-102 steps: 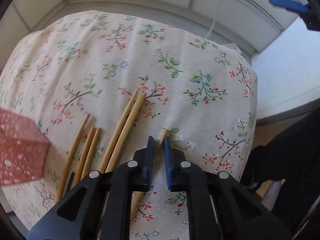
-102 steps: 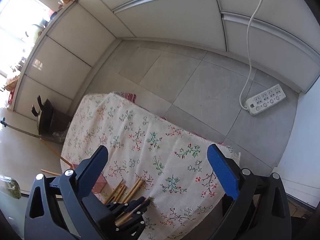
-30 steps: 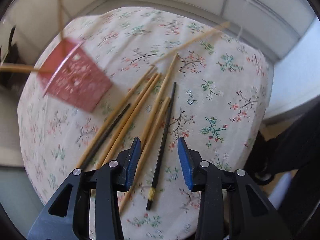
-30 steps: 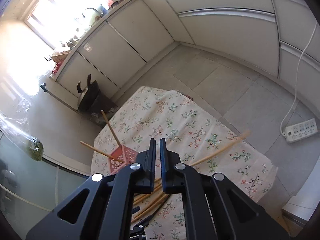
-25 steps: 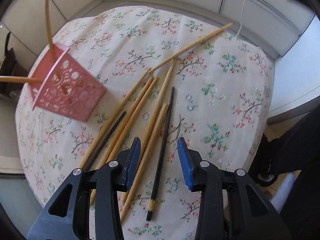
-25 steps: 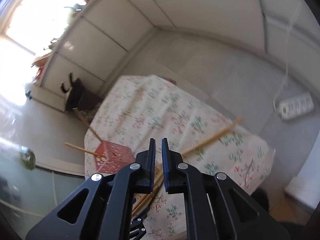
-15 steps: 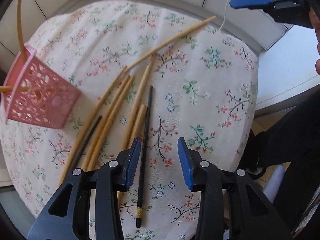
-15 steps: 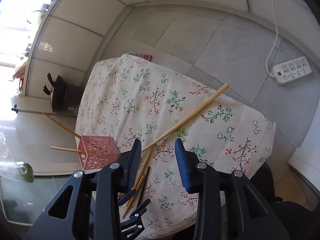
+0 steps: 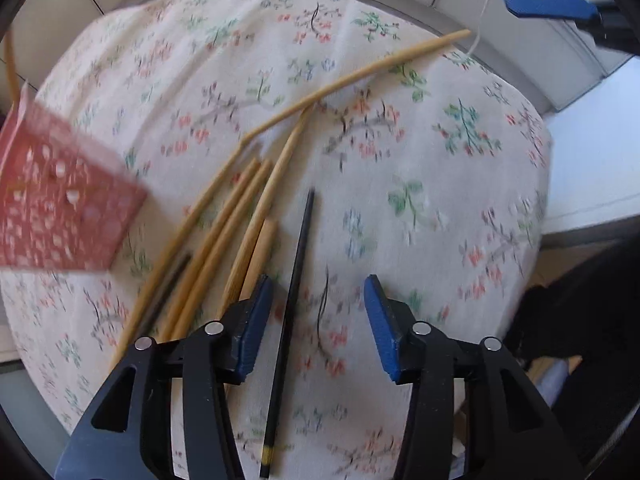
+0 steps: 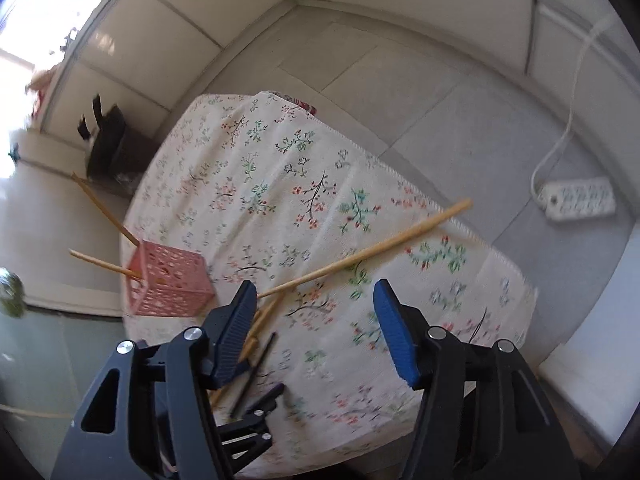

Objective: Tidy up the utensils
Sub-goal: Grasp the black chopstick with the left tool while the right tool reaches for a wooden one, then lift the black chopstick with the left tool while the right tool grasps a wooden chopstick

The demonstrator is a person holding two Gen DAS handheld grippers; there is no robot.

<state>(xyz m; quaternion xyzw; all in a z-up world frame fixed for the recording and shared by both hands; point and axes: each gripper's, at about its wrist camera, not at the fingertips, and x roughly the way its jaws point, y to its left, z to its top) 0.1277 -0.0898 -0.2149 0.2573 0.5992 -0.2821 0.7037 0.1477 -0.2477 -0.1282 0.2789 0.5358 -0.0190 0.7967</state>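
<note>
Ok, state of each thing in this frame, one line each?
Left gripper: open, black chopstick between its fingers, not gripped.
Right gripper: open, empty; jaws have just been opening.
Pink perforated plastic basket: upright, two bamboo chopsticks leaning inside.
Long bamboo chopstick: lying flat, overhanging the floral tablecloth edge.

cream floral tablecloth, pink perforated basket, tan chopsticks, black chopstick
</note>
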